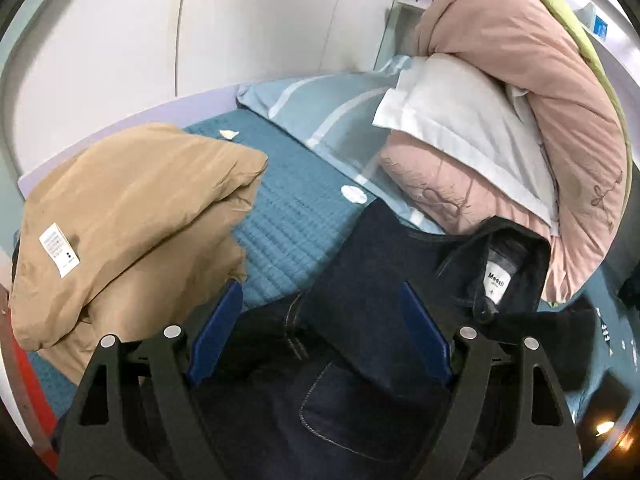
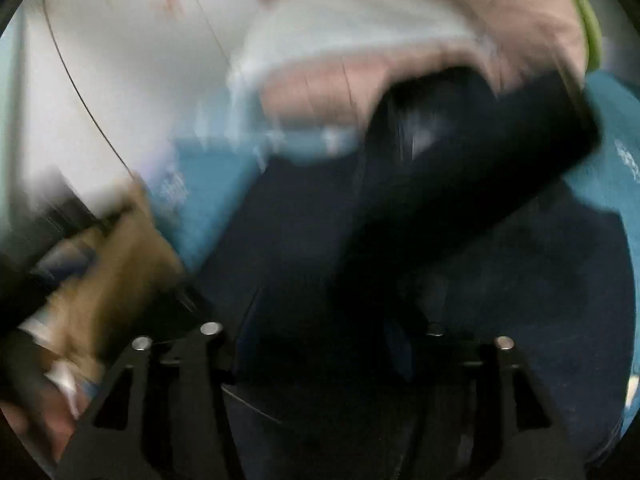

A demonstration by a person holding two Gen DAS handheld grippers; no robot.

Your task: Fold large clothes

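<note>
A dark navy denim garment (image 1: 372, 280) with a white collar label lies on the teal bed sheet (image 1: 288, 200). My left gripper (image 1: 320, 304) is open, its blue fingers (image 1: 218, 332) wide apart just above the garment's lower part with the stitched pocket. The right wrist view is heavily blurred. It shows the same dark garment (image 2: 320, 240) with a dark sleeve or fold (image 2: 472, 152) raised across it. My right gripper (image 2: 320, 340) hovers over the dark cloth; its fingers appear spread, but the blur hides them.
A folded tan garment (image 1: 128, 220) lies at the left of the bed. A pink duvet (image 1: 552, 112), a white pillow (image 1: 452, 116) and a light blue striped pillow (image 1: 320, 112) are piled at the back right. A white wall stands behind.
</note>
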